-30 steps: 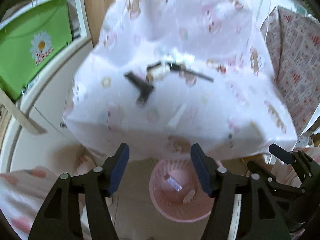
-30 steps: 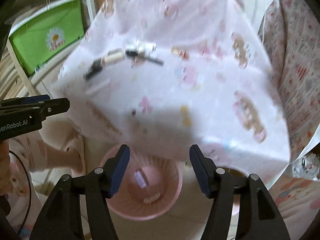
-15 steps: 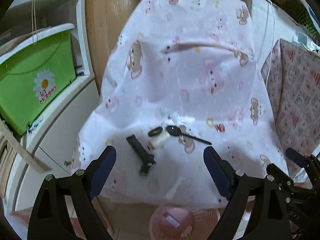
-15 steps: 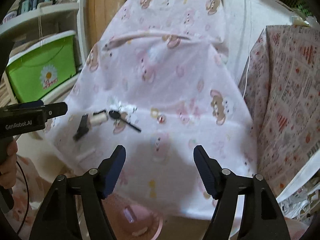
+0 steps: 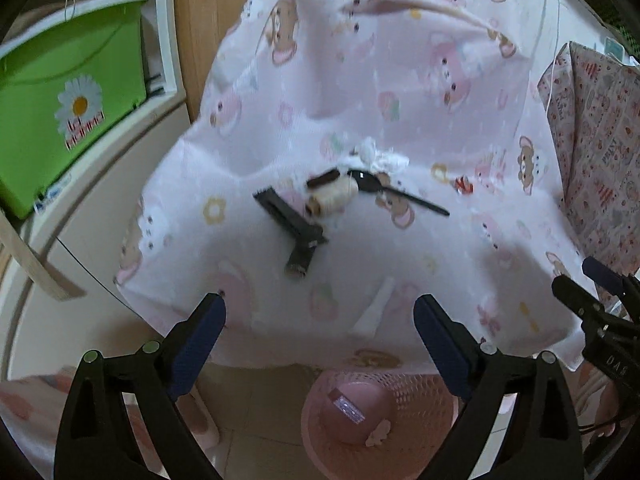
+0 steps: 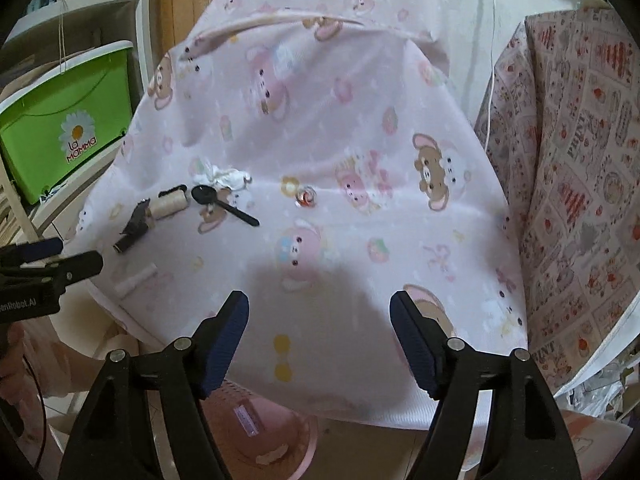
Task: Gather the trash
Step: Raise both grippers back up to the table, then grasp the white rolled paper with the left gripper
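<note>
On the table with the pink bear-print cloth (image 5: 400, 80) lies a small cluster of rubbish. A crumpled white tissue (image 5: 380, 156) sits farthest back, touching the bowl of a black plastic spoon (image 5: 394, 192) whose handle points off to the right. Just left of the spoon is a pale spool of thread (image 5: 332, 196) with a dark stick (image 5: 324, 178) against its far side, and nearer the front edge lies a black T-shaped piece (image 5: 294, 224). A thin white wrapper (image 5: 374, 306) rests close to the table's front edge, apart from the rest, and a small red candy (image 6: 306, 196) lies alone to the right of the spoon.

Below the table edge on the tiled floor stands a pink basket (image 5: 420, 384) with a couple of scraps already in its bottom.

Both tools hover in front of the table, over the basket. The left gripper (image 5: 320, 336) has its blue-padded fingers spread wide with nothing between them; the right gripper (image 6: 320, 332) is likewise spread and holding nothing. Neither touches the cloth or any rubbish.

Off to the left a green bin (image 6: 68, 120) with a daisy label sits on a white shelf, and a red-patterned cloth (image 6: 580, 160) drapes on the right.
</note>
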The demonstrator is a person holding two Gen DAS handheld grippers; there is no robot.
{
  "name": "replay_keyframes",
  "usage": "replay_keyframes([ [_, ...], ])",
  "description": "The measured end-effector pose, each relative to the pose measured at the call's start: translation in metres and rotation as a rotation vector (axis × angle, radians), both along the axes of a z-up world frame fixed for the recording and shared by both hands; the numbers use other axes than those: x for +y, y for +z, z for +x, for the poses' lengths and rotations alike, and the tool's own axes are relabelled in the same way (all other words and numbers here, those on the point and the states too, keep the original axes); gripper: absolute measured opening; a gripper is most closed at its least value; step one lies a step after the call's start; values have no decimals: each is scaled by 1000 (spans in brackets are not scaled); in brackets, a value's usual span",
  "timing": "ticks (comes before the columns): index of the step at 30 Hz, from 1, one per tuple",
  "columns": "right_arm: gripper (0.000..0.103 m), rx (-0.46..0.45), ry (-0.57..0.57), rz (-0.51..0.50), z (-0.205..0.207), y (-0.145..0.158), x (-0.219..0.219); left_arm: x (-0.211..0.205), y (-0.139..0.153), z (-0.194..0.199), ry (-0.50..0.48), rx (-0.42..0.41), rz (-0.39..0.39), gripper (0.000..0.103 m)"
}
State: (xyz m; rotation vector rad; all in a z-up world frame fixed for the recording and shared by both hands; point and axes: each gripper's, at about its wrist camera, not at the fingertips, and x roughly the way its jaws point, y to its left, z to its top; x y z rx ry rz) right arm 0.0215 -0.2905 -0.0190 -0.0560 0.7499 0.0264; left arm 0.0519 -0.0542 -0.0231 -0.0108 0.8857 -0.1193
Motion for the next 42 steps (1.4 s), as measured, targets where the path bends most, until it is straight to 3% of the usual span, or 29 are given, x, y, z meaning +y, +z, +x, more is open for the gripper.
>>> replay_keyframes([
  [5, 75, 6, -17, 6, 1, -2, -5, -3, -10, -1, -16, 17, -16, 92],
  [7, 75, 6, -22, 4, 1, -3, -6, -8, -12, -2, -50, 17, -15, 84],
  [9, 75, 11, -25, 4, 3, -4, -6, -16, -17, -2, -97, 31, -5, 63],
  [12, 75, 18, -25, 6, 5, -6, -6, -25, -22, -2, -140, 42, 9, 48],
  [17, 75, 18, -18, -10, 4, -7, -4, -29, -27, 6, -145, 53, -4, 39],
  [23, 75, 17, -21, -5, 4, -6, -6, -24, -29, 9, -148, 60, -10, 20],
  [29, 75, 18, -31, 6, 5, -5, -11, -25, -21, 3, -172, 31, -26, 16],
  [34, 75, 17, -30, 23, 11, -2, -14, -23, 0, -6, -147, -82, -11, 16],
  [37, 75, 7, -28, 29, 26, 5, -13, -20, 8, -6, -93, -137, 36, 16],
  [40, 75, -10, -24, 39, 47, 15, -12, -18, 8, -4, -65, -142, 97, 16],
  [42, 75, 24, -8, 70, 70, 16, -13, -15, 7, -3, -45, -144, 107, 16],
])
